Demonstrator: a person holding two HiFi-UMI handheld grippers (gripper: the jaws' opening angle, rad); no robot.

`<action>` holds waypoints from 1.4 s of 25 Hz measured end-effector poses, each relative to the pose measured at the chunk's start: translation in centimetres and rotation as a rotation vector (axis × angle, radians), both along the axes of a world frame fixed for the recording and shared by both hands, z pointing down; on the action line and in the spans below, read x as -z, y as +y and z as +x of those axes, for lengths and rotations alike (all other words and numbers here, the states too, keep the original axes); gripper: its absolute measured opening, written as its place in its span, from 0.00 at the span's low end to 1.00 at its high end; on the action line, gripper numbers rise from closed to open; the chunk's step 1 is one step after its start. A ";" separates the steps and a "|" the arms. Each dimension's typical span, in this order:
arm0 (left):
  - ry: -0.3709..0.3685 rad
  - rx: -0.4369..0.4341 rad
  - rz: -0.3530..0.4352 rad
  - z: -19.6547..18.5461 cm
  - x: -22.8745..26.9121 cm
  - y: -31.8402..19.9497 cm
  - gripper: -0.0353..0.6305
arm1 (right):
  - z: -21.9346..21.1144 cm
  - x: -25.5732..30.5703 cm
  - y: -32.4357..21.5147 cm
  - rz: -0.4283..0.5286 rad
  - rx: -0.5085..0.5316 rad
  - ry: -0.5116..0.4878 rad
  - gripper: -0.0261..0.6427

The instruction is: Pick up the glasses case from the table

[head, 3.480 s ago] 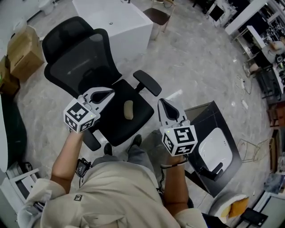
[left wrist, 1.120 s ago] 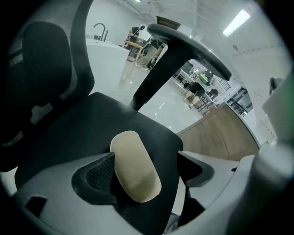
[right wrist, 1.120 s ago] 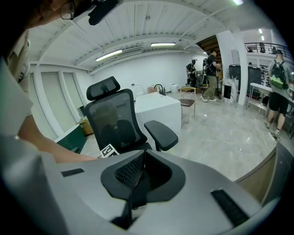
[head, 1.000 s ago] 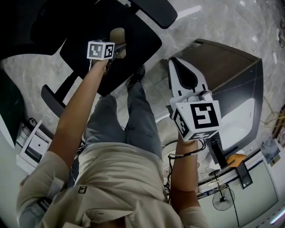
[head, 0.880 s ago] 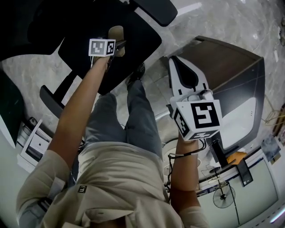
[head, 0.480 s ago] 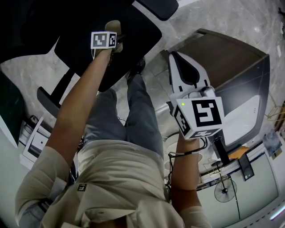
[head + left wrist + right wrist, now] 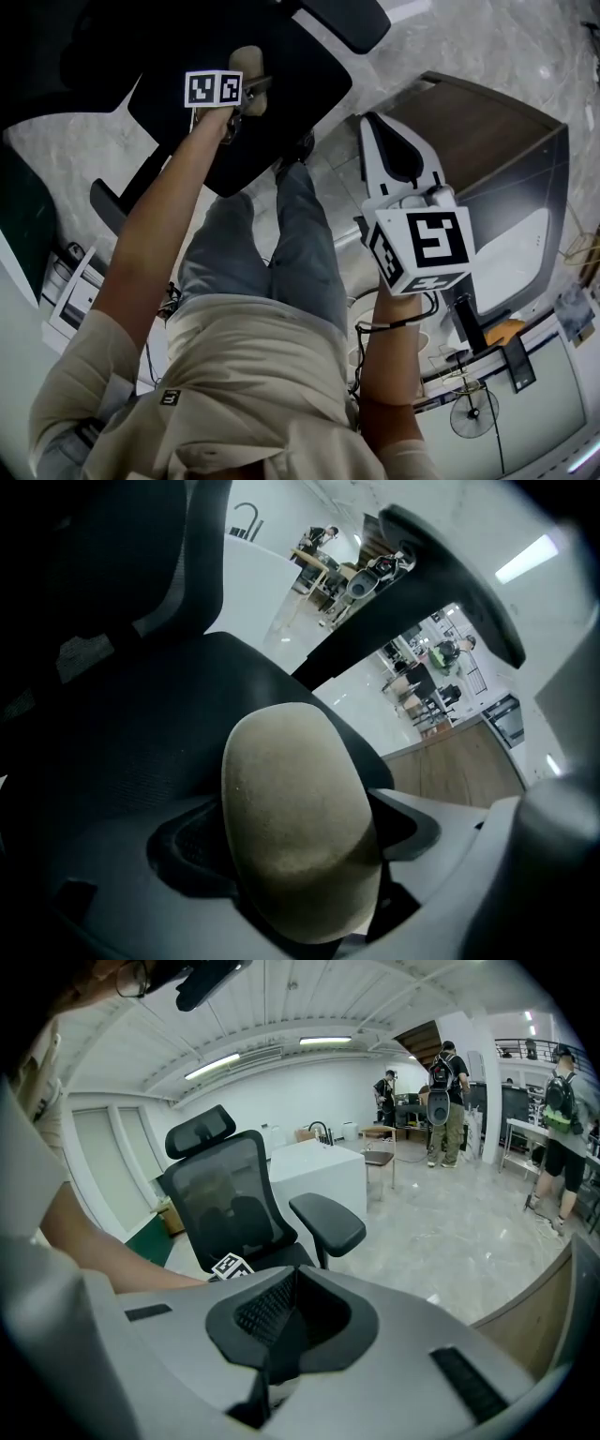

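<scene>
1. Glasses case (image 7: 295,827): beige, oval, felt-like shell. It lies on the black chair seat (image 7: 291,75) (no table under it) and sits lengthwise between the left jaws.
2. Left gripper (image 7: 249,94): reaches out at full arm's length. Its jaws are closed in on the case, one on each long flank. Gripping across the narrow width probably suits a rounded shell that could slip out endwise.
3. Lift status: whether the case has cleared the seat cannot be told. Judged to be at the grasp stage.
4. Right gripper (image 7: 380,127): jaws pressed together with nothing between them. It is parked near the torso beside the brown desk (image 7: 469,131), likely because one gripper is enough.
</scene>
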State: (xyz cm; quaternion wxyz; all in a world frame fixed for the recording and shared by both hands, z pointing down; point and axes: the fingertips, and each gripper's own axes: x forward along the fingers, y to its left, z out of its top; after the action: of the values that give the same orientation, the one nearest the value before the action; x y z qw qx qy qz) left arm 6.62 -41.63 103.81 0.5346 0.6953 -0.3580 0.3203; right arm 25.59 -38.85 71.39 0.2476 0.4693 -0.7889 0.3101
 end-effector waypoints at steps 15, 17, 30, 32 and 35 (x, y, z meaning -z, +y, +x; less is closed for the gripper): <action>0.193 -0.038 0.332 -3.5 21.7 -6.5 0.73 | -5.7 8.4 -1.2 0.103 0.043 -0.003 0.08; 0.218 -0.040 0.364 -3.9 24.7 -6.9 0.73 | -6.4 9.7 -1.2 0.119 0.047 0.002 0.08; 0.314 -0.110 0.593 -6.0 42.6 -5.9 0.73 | -9.9 17.7 -0.3 0.226 0.070 0.014 0.08; 0.324 -0.125 0.628 -6.4 45.2 -5.2 0.73 | -10.6 19.1 0.1 0.243 0.073 0.016 0.08; 0.337 -0.142 0.675 -7.2 48.7 -4.1 0.73 | -11.4 21.1 0.8 0.268 0.074 0.020 0.08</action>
State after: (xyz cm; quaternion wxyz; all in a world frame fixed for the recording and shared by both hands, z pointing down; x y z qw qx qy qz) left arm -0.61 -45.73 55.11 0.3032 0.8982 -0.3014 0.1019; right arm 14.19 -38.00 50.33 0.2017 0.4718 -0.8375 0.1879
